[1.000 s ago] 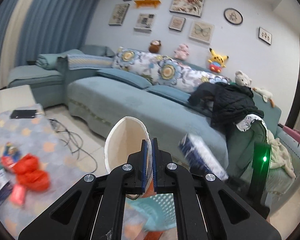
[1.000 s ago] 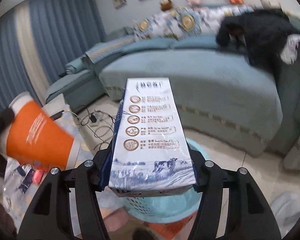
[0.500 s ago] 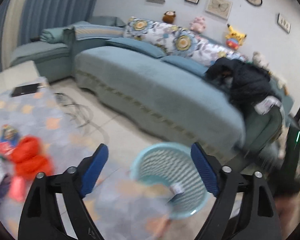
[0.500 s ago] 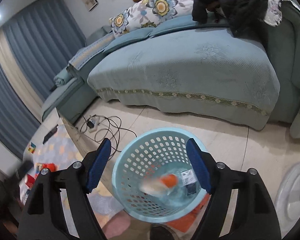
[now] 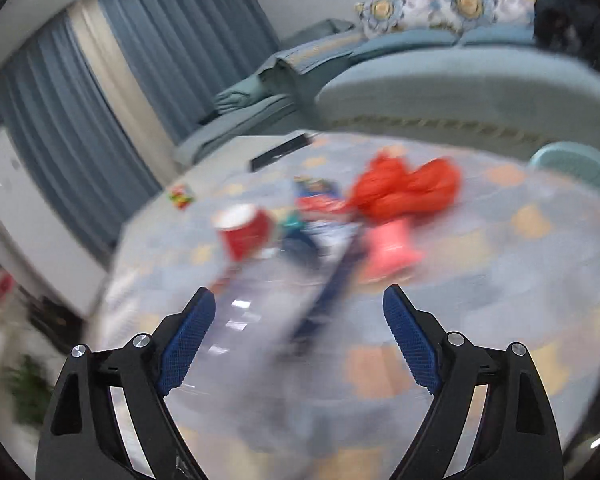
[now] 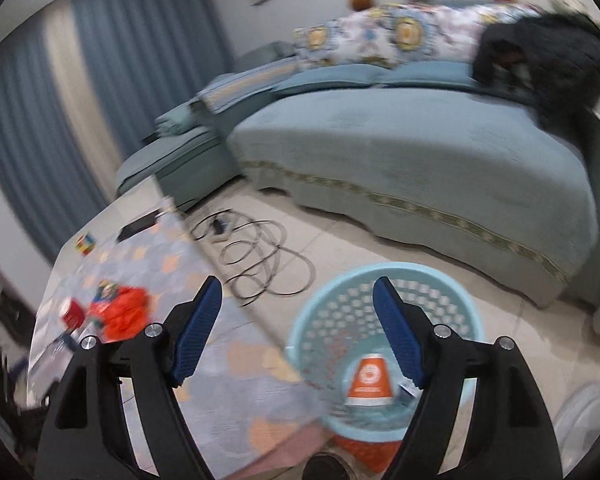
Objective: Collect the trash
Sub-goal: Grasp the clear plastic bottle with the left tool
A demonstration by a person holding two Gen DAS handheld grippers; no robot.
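My left gripper [image 5: 298, 300] is open and empty above the table's patterned cloth [image 5: 500, 280]. Blurred trash lies ahead of it: a red cup [image 5: 246, 230] on its side, a red plastic bag [image 5: 404, 188], a pink piece [image 5: 392, 246], a dark blue strip [image 5: 332, 292] and a clear plastic bottle [image 5: 244, 312] near the left finger. My right gripper [image 6: 298, 294] is open and empty over the floor beside the light blue basket [image 6: 384, 280]. An orange cup [image 6: 370, 380] and a milk carton [image 6: 408, 390] lie inside the basket.
A teal sofa [image 6: 440, 160] with a black jacket [image 6: 552, 60] stands behind the basket. Black cables [image 6: 260, 260] coil on the tiled floor. A black phone [image 5: 280, 152] and a small cube [image 5: 182, 197] lie at the table's far end. Blue curtains [image 5: 100, 80] hang left.
Both grippers let go: the orange cup and the milk carton dropped into the basket. The left gripper swung left from the basket to the trash on the table. The right one shifted left.
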